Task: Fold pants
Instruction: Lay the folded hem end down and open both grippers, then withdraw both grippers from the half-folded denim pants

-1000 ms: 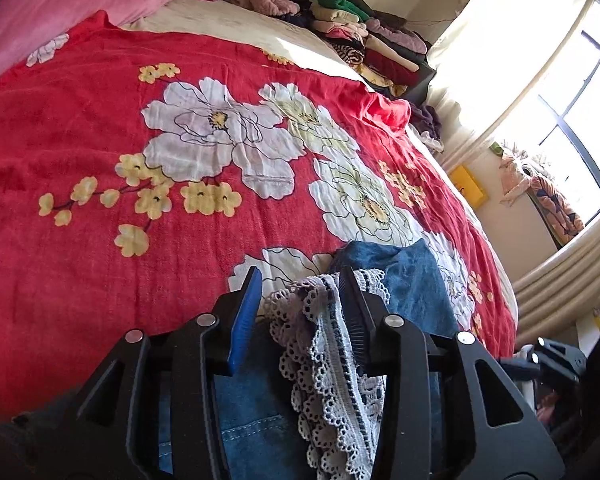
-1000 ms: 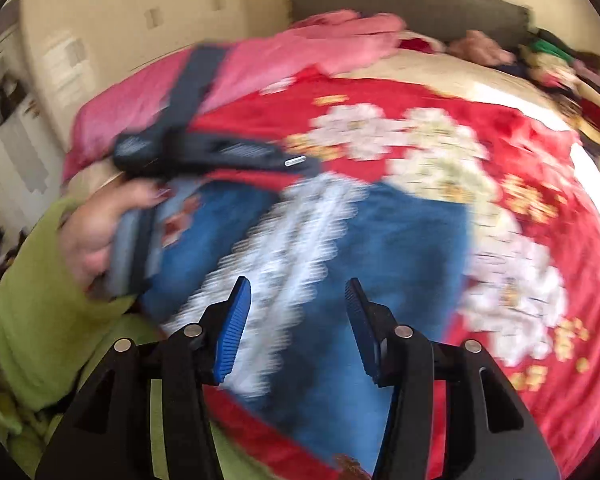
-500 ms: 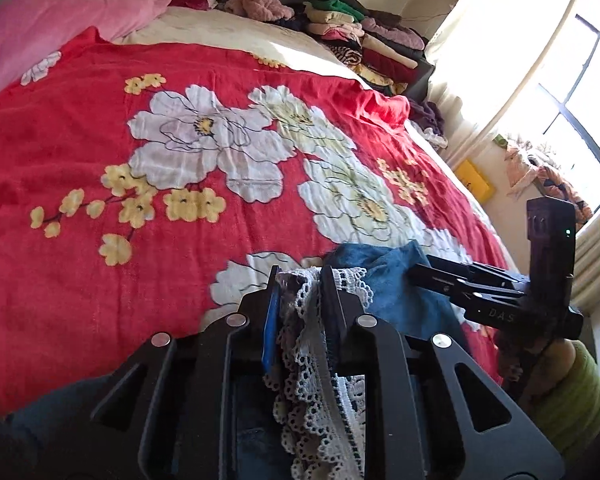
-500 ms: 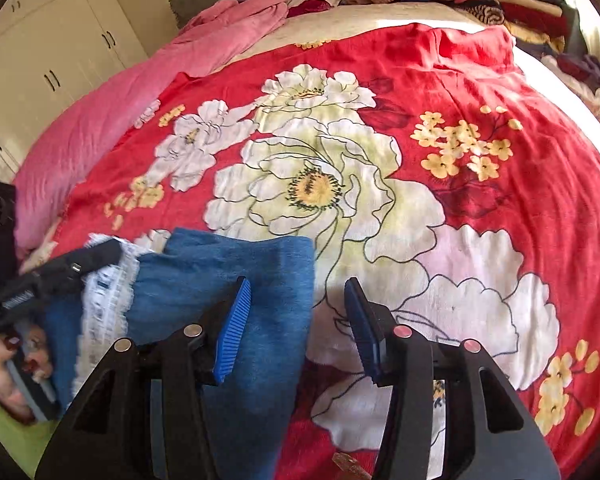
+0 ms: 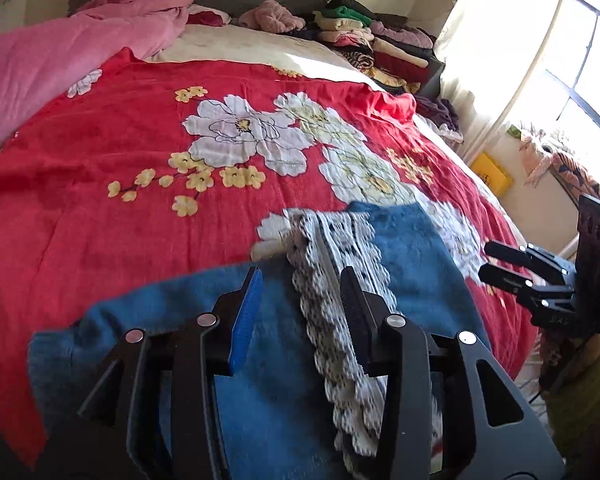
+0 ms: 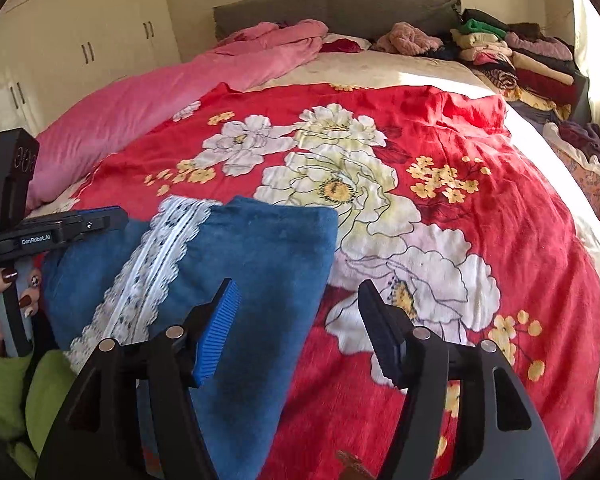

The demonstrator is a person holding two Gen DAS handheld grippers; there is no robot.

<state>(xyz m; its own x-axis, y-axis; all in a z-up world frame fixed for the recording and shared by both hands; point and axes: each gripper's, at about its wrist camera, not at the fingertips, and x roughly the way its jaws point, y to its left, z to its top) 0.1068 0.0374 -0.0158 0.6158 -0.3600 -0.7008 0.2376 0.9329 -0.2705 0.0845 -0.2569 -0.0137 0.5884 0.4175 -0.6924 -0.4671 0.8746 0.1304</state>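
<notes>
Far left of the left tongs, a rumpled pink fleece blanket lies along the edge of the bed, well beyond the fingertips. Nearer, a red bedspread printed with large white and small yellow flowers covers the bed and runs under both tools. The left tongs stand open, holding nothing: the blue-padded finger hangs over plain blue cloth, and the black finger sits over the lace strip, though the view does not settle whether it touches.

Directly beneath and ahead of the left tongs lie the blue fleecy pants with a white lace stripe down the side, spread flat on the bedspread. Their white lace stripe runs from just ahead of the fingertips back between the two fingers and under the black one. The picture is blurred here.

To the right of the left tongs, past the edge of the pants, the right tongs are seen from the side, gripped by a hand in a green sleeve. From their own camera they are wide open and empty. The blue-padded finger hovers over the right-hand edge of the pants, the black finger over the bedspread.

Far ahead and to the right of the right tongs, a stack of folded clothes in mixed colours sits by the grey upholstered headboard.
</notes>
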